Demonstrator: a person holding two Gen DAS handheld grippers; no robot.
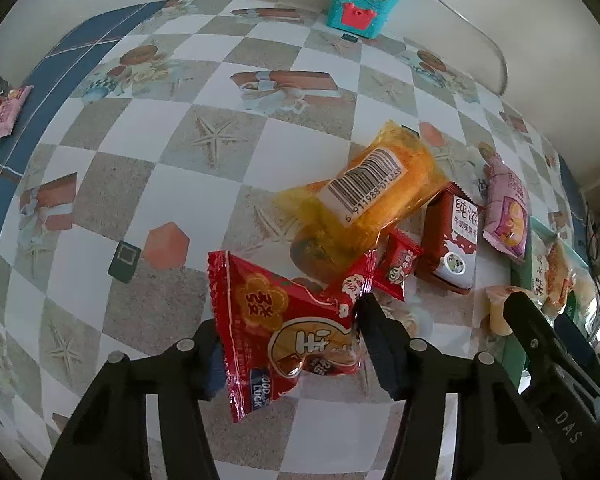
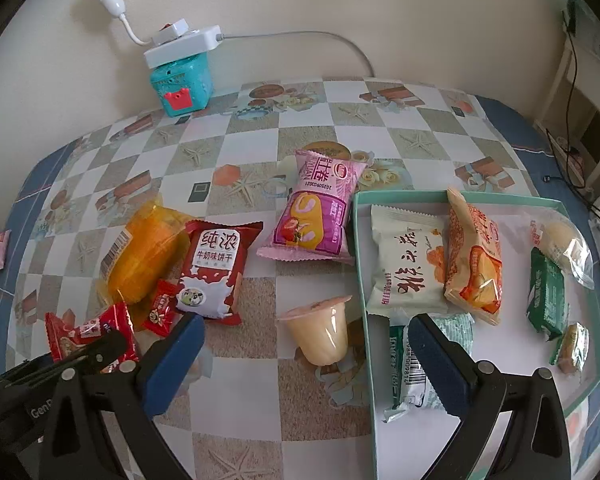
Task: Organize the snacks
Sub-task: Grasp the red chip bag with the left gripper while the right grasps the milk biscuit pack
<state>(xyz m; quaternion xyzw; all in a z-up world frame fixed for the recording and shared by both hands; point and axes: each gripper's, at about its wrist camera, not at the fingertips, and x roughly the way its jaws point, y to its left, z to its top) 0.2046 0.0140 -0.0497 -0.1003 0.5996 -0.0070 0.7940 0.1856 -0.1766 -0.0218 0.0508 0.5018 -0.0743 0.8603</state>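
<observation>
Left gripper (image 1: 288, 344) clamped on red snack packet (image 1: 284, 320) — tray (image 2: 580, 384) lies right | right gripper (image 2: 306, 364) apart, empty — nearer tray

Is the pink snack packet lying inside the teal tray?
No, the pink snack packet lies on the tablecloth beside the teal tray.
</observation>
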